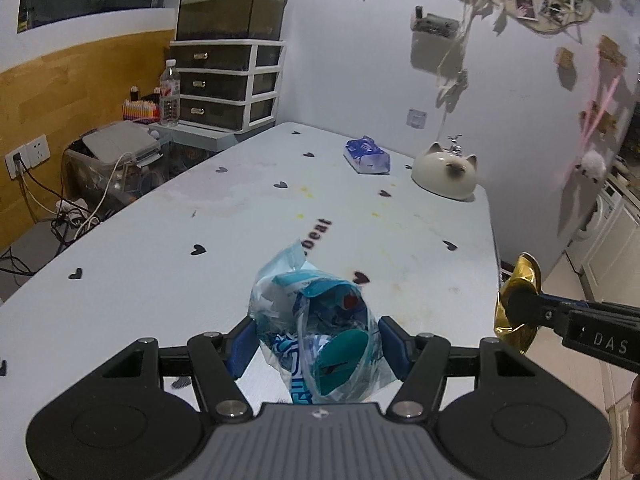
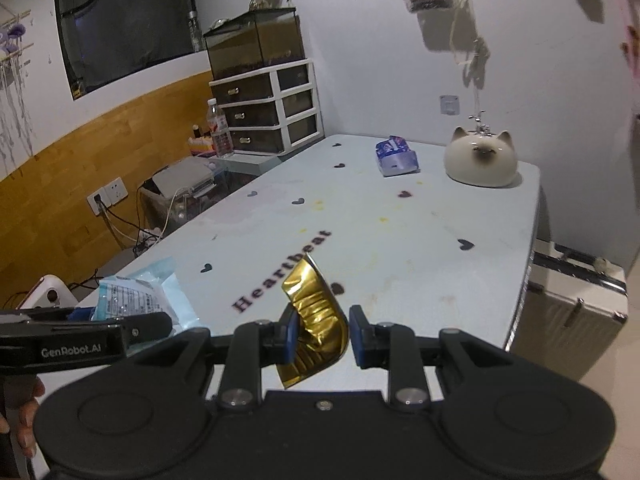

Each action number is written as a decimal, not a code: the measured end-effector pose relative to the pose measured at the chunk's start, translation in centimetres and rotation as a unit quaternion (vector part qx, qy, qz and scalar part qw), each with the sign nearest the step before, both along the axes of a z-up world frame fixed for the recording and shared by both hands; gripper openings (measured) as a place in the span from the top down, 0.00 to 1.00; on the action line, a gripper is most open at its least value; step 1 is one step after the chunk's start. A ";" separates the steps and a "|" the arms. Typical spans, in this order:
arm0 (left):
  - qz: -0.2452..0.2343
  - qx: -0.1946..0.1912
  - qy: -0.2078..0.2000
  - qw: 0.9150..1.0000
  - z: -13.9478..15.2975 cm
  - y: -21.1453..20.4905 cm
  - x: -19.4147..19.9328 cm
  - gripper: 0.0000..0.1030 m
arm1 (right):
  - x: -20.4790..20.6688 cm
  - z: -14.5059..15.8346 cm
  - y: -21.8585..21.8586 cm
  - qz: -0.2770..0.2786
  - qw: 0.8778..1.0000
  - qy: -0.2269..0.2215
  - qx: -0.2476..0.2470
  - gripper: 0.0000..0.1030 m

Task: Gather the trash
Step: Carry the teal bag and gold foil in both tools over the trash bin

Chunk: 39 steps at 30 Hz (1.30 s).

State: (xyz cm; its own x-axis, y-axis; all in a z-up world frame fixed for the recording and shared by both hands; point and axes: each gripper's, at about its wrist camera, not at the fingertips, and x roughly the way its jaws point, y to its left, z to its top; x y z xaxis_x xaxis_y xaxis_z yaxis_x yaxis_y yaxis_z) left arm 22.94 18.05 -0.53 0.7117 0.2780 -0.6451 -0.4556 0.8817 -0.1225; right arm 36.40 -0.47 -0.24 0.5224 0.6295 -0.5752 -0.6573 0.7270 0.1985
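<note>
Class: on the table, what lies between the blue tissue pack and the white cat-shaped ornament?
Nothing: in the right wrist view, bare table separates the tissue pack from the cat ornament. Only a faint yellow stain lies nearby.

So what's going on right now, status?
Left gripper shut on blue wrappers. Right gripper shut on gold wrapper. Both off the table. Tissue pack not collected. Nothing in the way.

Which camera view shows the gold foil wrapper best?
The right wrist view: the gold foil wrapper sits centred between the right gripper fingers, its crumpled face fully visible. The left wrist view shows it only edge-on at the far right, partly hidden by a finger.
</note>
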 end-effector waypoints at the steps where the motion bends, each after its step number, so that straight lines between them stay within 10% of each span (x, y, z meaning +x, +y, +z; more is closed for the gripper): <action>1: -0.004 0.002 -0.002 1.000 0.3 -0.2 -0.7 0.38 | -0.9 0.2 -0.4 -0.006 1.000 -0.001 0.002 0.74; 19: -0.109 0.015 -0.018 0.994 2.0 -9.7 -5.9 0.38 | -10.8 1.4 -12.2 -0.117 0.993 -0.009 0.014 0.74; 39: -0.201 -0.027 0.037 0.978 -4.6 -30.4 5.4 0.38 | -3.2 -5.2 -34.5 -0.199 0.979 0.046 -0.023 0.74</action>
